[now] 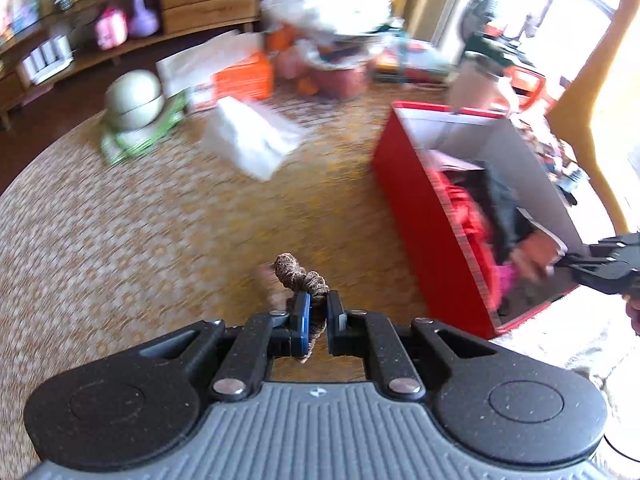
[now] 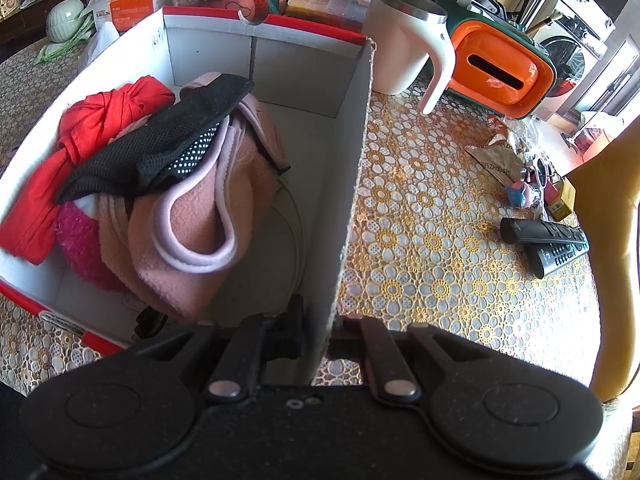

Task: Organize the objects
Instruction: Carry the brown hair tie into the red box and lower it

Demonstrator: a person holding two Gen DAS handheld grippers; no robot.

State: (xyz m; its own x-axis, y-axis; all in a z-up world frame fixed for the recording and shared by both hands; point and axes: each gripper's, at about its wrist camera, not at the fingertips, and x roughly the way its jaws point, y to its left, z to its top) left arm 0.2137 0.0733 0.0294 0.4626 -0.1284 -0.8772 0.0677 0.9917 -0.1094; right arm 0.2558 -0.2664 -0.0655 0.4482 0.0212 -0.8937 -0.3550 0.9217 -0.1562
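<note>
My left gripper is shut on a brown scrunchie and holds it above the patterned tablecloth, left of the red box. The box is open, white inside, and holds a red cloth, a black mesh piece and a pink fleece item. My right gripper is shut on the box's near right wall, one finger inside and one outside. It also shows in the left wrist view at the box's near right side.
A white tissue pack, a green round jar and orange boxes lie at the far side. Right of the box stand a white mug, an orange-green case, two remotes and small clutter.
</note>
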